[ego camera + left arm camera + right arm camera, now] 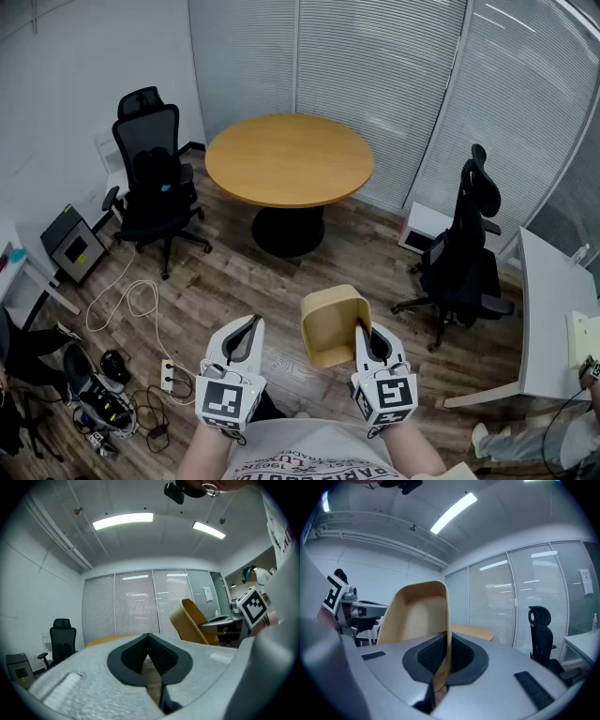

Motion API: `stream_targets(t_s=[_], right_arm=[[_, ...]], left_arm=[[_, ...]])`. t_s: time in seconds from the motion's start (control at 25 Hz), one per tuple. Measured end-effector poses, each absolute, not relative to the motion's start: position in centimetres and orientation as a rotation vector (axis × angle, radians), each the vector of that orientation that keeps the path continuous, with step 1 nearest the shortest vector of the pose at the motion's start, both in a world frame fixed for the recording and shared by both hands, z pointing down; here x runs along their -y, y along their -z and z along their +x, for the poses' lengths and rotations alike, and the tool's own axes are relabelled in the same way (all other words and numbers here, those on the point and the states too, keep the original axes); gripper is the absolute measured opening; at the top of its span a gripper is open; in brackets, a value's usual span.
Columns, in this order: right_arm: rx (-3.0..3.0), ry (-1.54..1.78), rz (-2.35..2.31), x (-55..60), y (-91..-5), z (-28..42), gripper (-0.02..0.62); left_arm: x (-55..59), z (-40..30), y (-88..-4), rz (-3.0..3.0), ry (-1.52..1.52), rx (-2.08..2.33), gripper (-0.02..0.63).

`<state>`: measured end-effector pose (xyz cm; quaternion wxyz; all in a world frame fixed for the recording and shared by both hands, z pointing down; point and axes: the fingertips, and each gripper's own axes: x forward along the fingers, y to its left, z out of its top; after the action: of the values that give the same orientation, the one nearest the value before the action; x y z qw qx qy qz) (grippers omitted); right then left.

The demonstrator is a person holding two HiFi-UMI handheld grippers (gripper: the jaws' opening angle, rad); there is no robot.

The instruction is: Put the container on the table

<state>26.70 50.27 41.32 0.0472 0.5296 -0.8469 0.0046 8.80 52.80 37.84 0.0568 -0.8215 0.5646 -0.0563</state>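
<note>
The round bench (289, 159) stands at the far centre of the floor (234, 272), in front of the blinds (375, 84). One office chair (150, 178) stands to its left, and a second office chair (466, 253) to its right and nearer. A second bench (553, 300) lies at the right edge, just beside that chair. Cables (127, 300) and a power strip (167, 375) lie on the floor at the near left. Nearest, the left hand-held gripper (251, 326) and the right hand-held gripper (368, 334) sit side by side, apart. The container (333, 323) is between them, its right wall in the right one's jaws, well apart from the round bench.
</note>
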Motion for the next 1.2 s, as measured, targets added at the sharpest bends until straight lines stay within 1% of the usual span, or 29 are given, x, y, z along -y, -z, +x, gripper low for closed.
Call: stream_targets(t_s=[0.2,0.36,0.84,1.2], right_arm=[[2.615,0.090,1.636,-51.0,-39.9,26.3,0.009],[2.621,0.095,1.626,-51.0,-40.0,26.4,0.009],[2.585,-0.055,1.649,-49.2,-41.9,28.4,0.009],[2.526,-0.105,1.677,-43.9,-43.4,28.5,0.009]], left_arm=[[-52.9,8.6,-37.9,-2.484,0.171,-1.715,0.006],[-52.8,8.8,-37.8,-2.484,0.164,-1.712,0.006],[-51.2,10.1,-38.7,-2.547,0.154,-1.700,0.006],[-45.4,9.5,-39.9,-2.600,0.153,-1.689,0.006]])
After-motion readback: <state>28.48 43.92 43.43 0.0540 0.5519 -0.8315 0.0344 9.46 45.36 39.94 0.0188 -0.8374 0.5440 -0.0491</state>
